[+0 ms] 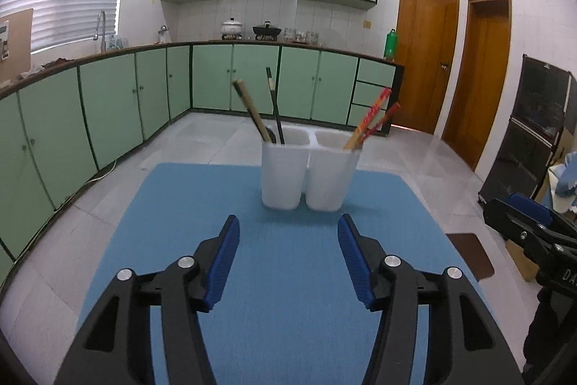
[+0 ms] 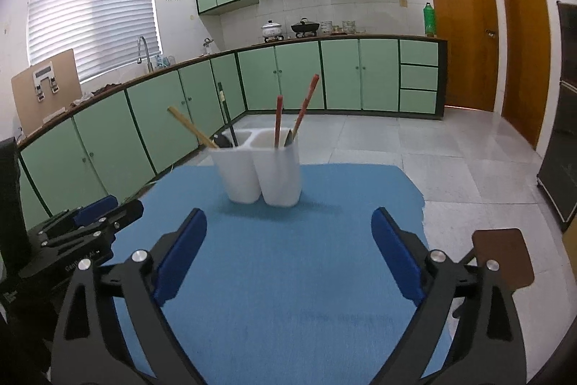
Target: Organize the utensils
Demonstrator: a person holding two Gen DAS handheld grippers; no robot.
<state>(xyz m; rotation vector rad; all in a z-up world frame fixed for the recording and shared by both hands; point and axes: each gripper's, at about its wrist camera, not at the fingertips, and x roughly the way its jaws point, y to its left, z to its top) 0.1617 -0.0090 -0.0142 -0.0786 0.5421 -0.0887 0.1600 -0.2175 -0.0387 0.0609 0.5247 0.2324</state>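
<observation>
A white two-compartment holder [image 1: 310,172] [image 2: 265,174] stands at the far end of a blue mat [image 1: 288,276] [image 2: 288,276]. Its left compartment holds a tan wooden utensil [image 1: 250,109] [image 2: 191,128] and a black utensil [image 1: 274,103] [image 2: 226,112]. Red chopsticks [image 1: 375,118] [image 2: 292,110] lean in the right compartment. My left gripper [image 1: 288,240] hovers over the mat short of the holder, open, nothing between its blue pads. My right gripper [image 2: 288,233] is also open and empty, wider apart. Each gripper shows at the edge of the other's view [image 1: 533,233] [image 2: 86,222].
The mat lies on a glass table above a grey tiled floor [image 2: 432,147]. Green kitchen cabinets [image 1: 108,103] run along the left and back. Wooden doors [image 1: 425,60] stand at the right, with a dark rack [image 1: 533,139] beside them. A brown tag [image 2: 503,258] shows near my right finger.
</observation>
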